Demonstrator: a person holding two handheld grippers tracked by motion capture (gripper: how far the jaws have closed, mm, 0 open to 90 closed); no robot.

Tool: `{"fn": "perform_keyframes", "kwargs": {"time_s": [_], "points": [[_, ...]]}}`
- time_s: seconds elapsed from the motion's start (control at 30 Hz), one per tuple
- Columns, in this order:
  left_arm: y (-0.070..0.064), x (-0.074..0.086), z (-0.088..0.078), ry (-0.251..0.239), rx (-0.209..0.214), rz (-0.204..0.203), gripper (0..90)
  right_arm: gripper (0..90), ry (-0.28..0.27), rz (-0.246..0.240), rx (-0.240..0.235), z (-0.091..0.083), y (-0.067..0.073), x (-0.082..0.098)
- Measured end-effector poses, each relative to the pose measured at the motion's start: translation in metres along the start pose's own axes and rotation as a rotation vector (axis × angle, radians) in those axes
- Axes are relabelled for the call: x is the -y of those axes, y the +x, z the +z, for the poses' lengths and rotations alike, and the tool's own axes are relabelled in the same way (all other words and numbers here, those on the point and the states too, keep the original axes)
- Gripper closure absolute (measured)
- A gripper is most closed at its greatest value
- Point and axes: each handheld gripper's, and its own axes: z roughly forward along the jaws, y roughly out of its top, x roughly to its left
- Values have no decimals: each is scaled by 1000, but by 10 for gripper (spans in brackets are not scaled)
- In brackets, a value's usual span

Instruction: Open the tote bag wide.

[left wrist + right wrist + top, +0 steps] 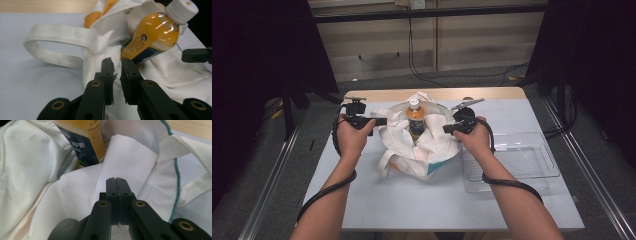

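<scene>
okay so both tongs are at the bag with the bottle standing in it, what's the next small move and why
Probably spread the two tongs apart a little to widen the mouth. The bottle stands in the white bag, cloth bunched around it. The right tongs are pinched shut on the bag's edge; the left tongs sit nearly closed at the opposite side.

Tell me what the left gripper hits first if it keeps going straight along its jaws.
Most likely the white cloth bag, right at the tips of the left gripper. The orange drink bottle stands just beyond, up and to the right; depth is hard to judge.
</scene>
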Motion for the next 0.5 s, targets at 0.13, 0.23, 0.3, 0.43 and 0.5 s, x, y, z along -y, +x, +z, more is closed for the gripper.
{"fn": "perform_keyframes", "kwargs": {"time_s": [0.13,0.23,0.3,0.43,0.5], "points": [[-7,3,6,6,24,-3,835,900,0,-5,-13,0,5,1],[-12,4,9,5,30,8,857,900,-4,-7,-26,-1,8,3],[-18,2,10,11,33,27,864,900,-6,-6,-34,-1,11,4],[-22,1,14,20,41,23,871,900,-6,-13,-54,-1,15,4],[-22,2,15,26,46,19,873,900,-7,-11,-60,-1,16,5]]}}
